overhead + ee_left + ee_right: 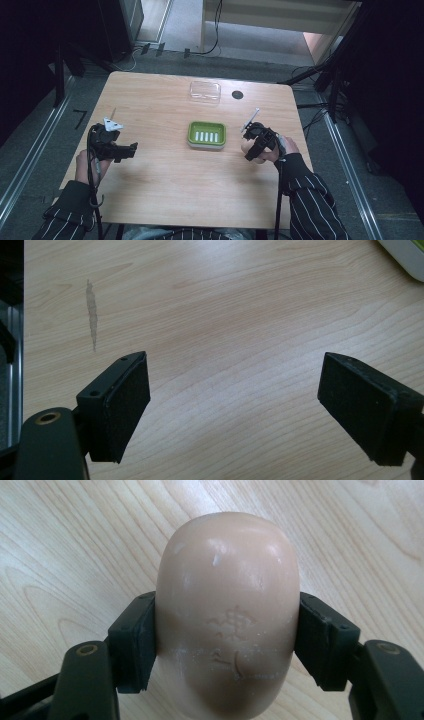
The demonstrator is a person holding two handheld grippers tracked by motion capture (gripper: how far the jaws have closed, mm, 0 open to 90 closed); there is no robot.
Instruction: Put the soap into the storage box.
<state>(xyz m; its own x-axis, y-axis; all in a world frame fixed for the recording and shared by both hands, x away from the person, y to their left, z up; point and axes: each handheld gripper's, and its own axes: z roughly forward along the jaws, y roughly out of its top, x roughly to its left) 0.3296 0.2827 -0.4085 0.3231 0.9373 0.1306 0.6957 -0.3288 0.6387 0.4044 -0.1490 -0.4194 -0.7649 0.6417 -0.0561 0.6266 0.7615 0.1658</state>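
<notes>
The left gripper (235, 405) hovers over the bare wooden surface (165, 175), jaws wide apart with nothing between them. Right of the green soap dish (206, 135), the right gripper (227, 645) clamps a smooth, beige oval soap bar (227, 605) across its width; the bar's long axis points straight out from the jaws.

smooth waxy soap (227, 615), matt wood-grain table (165, 185)

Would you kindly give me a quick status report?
Right gripper shut on soap bar. Left gripper open, empty. Green soap dish mid-table, path clear.
</notes>
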